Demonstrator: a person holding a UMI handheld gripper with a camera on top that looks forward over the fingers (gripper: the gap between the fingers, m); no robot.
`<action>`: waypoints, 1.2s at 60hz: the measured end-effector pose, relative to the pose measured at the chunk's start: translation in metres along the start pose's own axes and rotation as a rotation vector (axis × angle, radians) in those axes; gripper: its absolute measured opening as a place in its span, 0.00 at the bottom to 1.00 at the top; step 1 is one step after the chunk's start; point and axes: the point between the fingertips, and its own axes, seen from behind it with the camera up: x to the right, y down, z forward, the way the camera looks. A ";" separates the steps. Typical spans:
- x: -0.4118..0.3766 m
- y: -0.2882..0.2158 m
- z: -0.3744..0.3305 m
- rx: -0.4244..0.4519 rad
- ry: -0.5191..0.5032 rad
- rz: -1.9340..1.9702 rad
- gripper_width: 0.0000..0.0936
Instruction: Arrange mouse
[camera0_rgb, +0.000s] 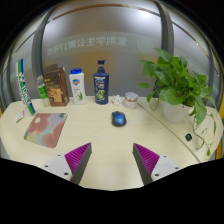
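Observation:
A dark blue mouse (119, 119) lies on the pale table (100, 140), well beyond my fingers and a little right of their middle. A patterned mouse mat (46, 128) lies flat to the left of the mouse, apart from it. My gripper (112, 158) is open and empty, its two magenta pads (78, 155) spread wide above bare table. Nothing stands between the fingers.
At the back stand a green tube (24, 85), a brown box (55, 86), a white bottle (77, 87) and a blue bottle (101, 83). A small white object (131, 99) sits near a potted plant (180, 85) at the right. A glass wall is behind.

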 end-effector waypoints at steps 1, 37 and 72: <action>0.002 -0.004 0.010 0.009 -0.002 0.002 0.91; 0.026 -0.061 0.214 0.011 -0.056 -0.025 0.55; -0.153 -0.222 0.038 0.320 -0.038 0.056 0.41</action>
